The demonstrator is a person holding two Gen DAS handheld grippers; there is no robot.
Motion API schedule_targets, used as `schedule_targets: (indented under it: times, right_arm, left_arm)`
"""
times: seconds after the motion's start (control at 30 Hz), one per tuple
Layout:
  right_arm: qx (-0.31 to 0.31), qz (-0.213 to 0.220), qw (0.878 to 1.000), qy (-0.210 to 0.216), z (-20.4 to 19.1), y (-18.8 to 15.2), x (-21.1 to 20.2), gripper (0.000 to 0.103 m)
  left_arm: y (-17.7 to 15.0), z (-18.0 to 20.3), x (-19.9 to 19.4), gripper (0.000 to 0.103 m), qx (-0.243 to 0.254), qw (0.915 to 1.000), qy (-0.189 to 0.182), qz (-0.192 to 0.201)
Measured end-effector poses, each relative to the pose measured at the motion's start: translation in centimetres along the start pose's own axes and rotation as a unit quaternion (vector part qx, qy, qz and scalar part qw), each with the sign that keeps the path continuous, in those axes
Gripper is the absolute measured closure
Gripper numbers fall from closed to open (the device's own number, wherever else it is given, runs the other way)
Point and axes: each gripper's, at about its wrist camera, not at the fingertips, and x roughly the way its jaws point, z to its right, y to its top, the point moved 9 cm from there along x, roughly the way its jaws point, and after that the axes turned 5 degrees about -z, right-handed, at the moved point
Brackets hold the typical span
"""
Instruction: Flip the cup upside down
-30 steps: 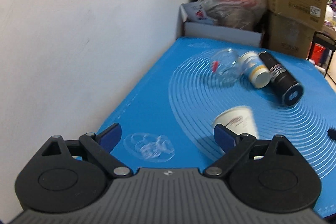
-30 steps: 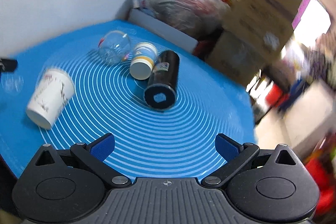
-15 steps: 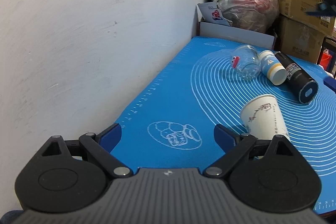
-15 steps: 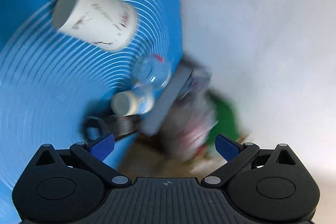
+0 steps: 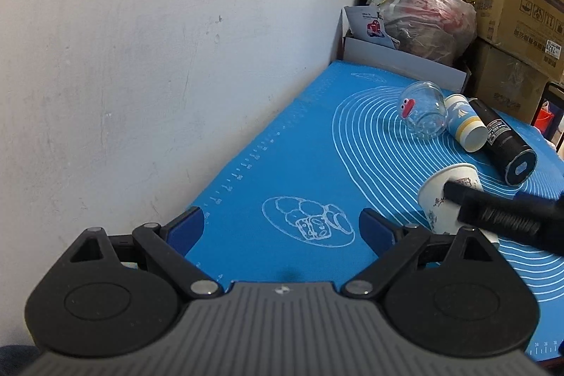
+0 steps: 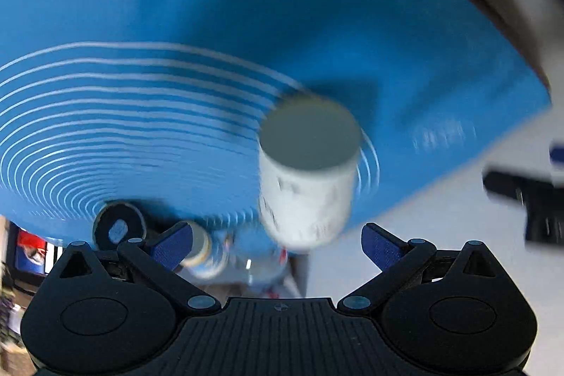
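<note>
A white paper cup [image 5: 445,196] with a small print lies on its side on the blue mat [image 5: 303,157]. In the blurred, upside-down right wrist view the cup [image 6: 306,178] lies just ahead of my open right gripper [image 6: 276,240], its open mouth facing the camera's far side. In the left wrist view one black finger [image 5: 493,210] of the right gripper reaches over the cup. My left gripper [image 5: 282,229] is open and empty above the mat's near left corner, apart from the cup.
A clear glass jar [image 5: 423,111], a white and yellow cup [image 5: 465,125] and a black bottle [image 5: 504,143] lie on the mat's far side. A white wall [image 5: 141,59] runs along the left. Boxes [image 5: 521,6] and bags [image 5: 426,16] stand behind the table.
My right gripper has rolled over and swung in to the paper cup, now showing in the left wrist view. My left gripper has drawn back slightly toward the wall.
</note>
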Motion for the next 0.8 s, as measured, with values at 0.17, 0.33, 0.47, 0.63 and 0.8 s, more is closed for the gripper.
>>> schedule_targets:
  times: [0.17, 0.33, 0.47, 0.63, 0.8]
  right_arm:
    - [-0.035, 0.026, 0.999, -0.014, 0.1, 1.6, 1.9, 0.000]
    - [-0.042, 0.039, 0.998, -0.008, 1.0, 2.6, 2.9, 0.017]
    - [-0.033, 0.044, 0.998, 0.002, 1.5, 2.9, 3.3, 0.044]
    - [0.000, 0.048, 0.999, 0.016, 2.2, 2.8, 3.2, 0.051]
    - [0.149, 0.053, 0.985, 0.075, 3.8, 1.6, 3.0, 0.052]
  left_arm:
    - [0.0, -0.3, -0.1, 0.009, -0.007, 1.0000, -0.007, 0.001]
    - [0.1, -0.1, 0.3, 0.009, -0.008, 0.9999, -0.009, -0.003]
    - [0.1, -0.3, 0.4, 0.009, -0.012, 0.9999, -0.004, -0.004]
    - [-0.1, -0.4, 0.7, 0.009, -0.008, 0.9999, -0.001, -0.006]
    - [0.0, -0.5, 0.9, 0.009, -0.009, 0.9999, 0.001, -0.008]
